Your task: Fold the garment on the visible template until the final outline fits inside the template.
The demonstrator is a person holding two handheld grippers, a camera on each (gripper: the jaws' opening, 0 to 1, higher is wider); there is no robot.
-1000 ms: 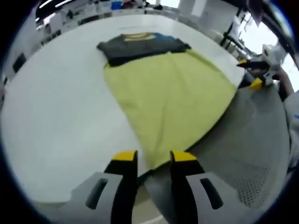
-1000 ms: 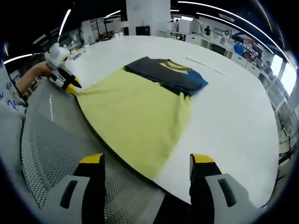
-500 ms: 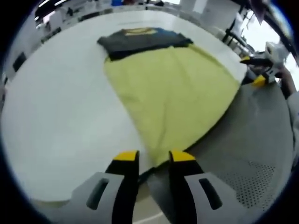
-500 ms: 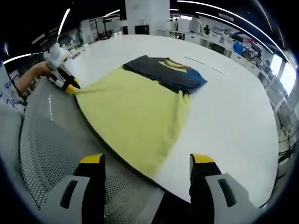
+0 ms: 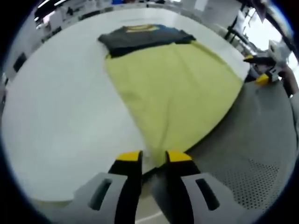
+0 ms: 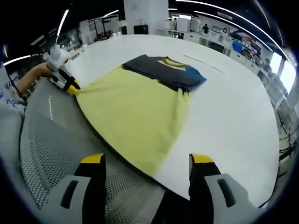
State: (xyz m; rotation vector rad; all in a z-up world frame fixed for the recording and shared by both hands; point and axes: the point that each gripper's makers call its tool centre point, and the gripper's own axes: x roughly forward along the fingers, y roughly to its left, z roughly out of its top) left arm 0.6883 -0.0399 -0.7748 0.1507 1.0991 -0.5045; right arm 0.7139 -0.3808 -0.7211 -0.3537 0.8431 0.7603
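A yellow-green garment (image 5: 173, 88) with a dark top part (image 5: 140, 37) lies flat on the white round table (image 5: 60, 116), its hem at the near edge. My left gripper (image 5: 153, 156) is at one hem corner, its jaws narrowed onto the cloth. In the right gripper view the garment (image 6: 131, 112) runs from its dark top part (image 6: 161, 70) to the table (image 6: 233, 112) edge, where my left gripper (image 6: 71, 86) pinches the far hem corner. My right gripper (image 6: 147, 159) stands open just before the other hem corner. It appears in the left gripper view as an open right gripper (image 5: 256, 69).
A grey perforated surface (image 6: 46, 135) lies against the table's near edge under both grippers. A person's hand (image 6: 32, 74) holds the left gripper. A thin line (image 6: 205, 63) is marked on the table beyond the garment. Desks and lights fill the room behind.
The left jaws have drawn a little closer together on the hem corner, and the left view has shifted slightly. The right gripper stays open in the same place.
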